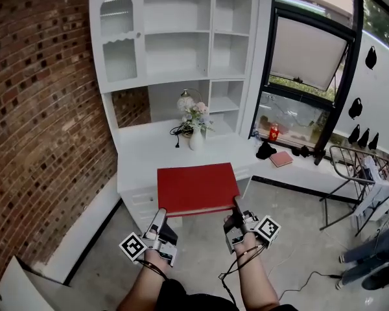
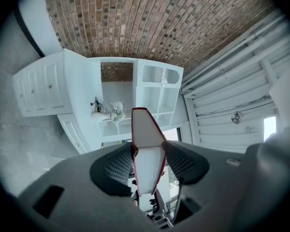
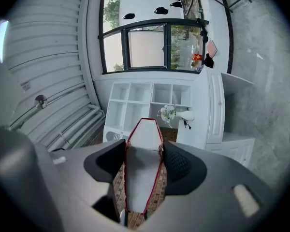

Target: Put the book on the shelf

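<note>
A large red book lies flat in the air in front of the white desk, held by both grippers at its near corners. My left gripper is shut on the near left corner, my right gripper on the near right corner. In the left gripper view the book's white page edge stands between the black pads, which press its red covers. The right gripper view shows the same: the page edge of the book clamped between the pads. The white shelf unit rises behind the desk with empty compartments.
A white vase with flowers and a black cable stand on the desk, right behind the book. A brick wall runs along the left. To the right are a window sill with a red can, a pink book and a metal rack.
</note>
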`<act>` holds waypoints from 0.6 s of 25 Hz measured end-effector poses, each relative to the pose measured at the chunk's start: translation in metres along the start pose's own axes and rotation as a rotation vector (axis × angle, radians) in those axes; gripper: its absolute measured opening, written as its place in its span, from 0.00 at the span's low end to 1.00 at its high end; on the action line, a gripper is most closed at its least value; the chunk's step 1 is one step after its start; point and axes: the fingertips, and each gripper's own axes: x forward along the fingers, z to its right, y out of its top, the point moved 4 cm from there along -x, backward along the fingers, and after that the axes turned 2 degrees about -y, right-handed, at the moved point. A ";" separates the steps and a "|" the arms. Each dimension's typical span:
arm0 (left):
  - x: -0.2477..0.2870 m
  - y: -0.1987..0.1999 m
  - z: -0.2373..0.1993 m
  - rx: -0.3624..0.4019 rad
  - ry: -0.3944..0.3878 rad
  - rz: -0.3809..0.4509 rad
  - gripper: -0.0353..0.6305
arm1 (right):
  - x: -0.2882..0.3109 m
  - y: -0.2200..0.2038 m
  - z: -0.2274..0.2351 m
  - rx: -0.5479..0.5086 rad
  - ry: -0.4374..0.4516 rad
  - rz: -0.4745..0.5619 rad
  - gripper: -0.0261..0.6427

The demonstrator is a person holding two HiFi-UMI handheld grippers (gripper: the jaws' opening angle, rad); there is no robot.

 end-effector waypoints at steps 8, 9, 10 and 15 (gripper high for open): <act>0.021 0.002 -0.027 0.003 0.023 0.020 0.39 | 0.024 0.017 0.025 0.017 -0.016 -0.018 0.43; 0.026 0.003 -0.030 -0.001 0.021 0.022 0.39 | 0.029 0.019 0.027 0.017 -0.016 -0.020 0.43; 0.031 0.004 -0.032 -0.004 0.019 0.024 0.39 | 0.034 0.022 0.029 0.017 -0.014 -0.022 0.43; 0.065 0.018 -0.049 0.002 0.006 0.023 0.39 | 0.069 0.037 0.037 0.013 -0.008 -0.025 0.43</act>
